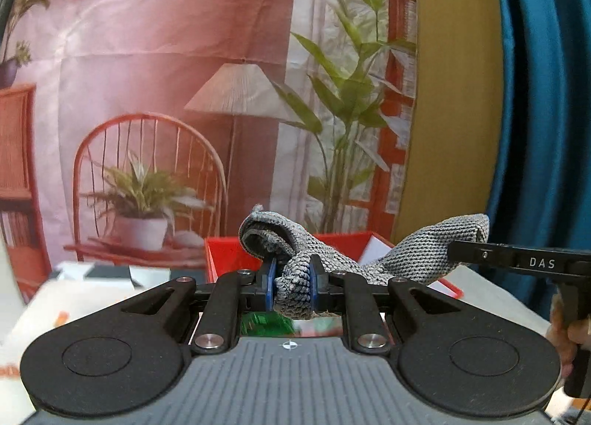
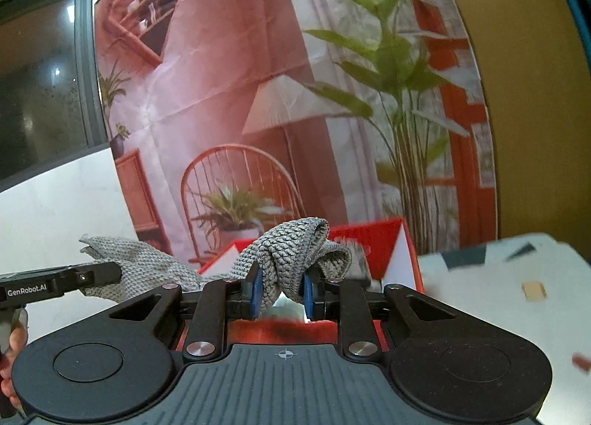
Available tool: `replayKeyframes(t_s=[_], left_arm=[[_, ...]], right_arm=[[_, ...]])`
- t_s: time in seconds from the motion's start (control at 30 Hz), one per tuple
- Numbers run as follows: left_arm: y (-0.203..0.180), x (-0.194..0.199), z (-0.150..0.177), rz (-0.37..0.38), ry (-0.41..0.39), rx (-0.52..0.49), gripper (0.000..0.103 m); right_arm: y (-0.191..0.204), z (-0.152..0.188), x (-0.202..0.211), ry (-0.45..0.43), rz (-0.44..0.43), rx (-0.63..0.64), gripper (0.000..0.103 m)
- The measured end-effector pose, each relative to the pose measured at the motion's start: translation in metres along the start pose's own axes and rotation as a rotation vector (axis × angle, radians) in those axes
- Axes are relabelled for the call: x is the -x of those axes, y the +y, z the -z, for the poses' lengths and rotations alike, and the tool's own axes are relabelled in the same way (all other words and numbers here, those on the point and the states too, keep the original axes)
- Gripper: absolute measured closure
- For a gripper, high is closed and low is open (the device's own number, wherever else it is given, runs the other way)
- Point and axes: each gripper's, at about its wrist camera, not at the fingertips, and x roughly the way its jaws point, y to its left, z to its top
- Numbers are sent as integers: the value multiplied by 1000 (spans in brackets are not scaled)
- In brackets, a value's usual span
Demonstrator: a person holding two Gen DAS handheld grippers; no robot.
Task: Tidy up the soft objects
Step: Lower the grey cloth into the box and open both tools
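Above the red box [image 1: 221, 253], each nearly level hand-held gripper [image 1: 293, 286] [image 2: 279, 290] pinches the grey knitted cloth [image 1: 413, 258].

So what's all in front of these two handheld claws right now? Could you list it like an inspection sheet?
Surface: white tabletop, partly blurred.
Job's things: grey knitted cloth held up between both grippers; open red box behind it.
Clutter: small tan piece and dark patches on the table; too blurred to identify.
Grippers: left gripper shut on one bunched end of the cloth; right gripper shut on the other end.
Cables: nothing seen.
Surroundings: printed backdrop showing a chair, lamp and plants; blue curtain; dark window.
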Motion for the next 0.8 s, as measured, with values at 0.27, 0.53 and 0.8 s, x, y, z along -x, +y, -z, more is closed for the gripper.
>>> replayKeyframes(t_s=[0.27, 0.53, 0.8], left_arm=[[-2, -73, -29, -89, 21, -57, 85], [3, -143, -13, -77, 246, -34, 85], [21, -165, 9, -52, 361, 49, 84]], right_arm=[[3, -30, -72, 44, 60, 105, 84], [-21, -22, -144, 221, 160, 46, 84], [-35, 5, -171, 344, 191, 7, 84]])
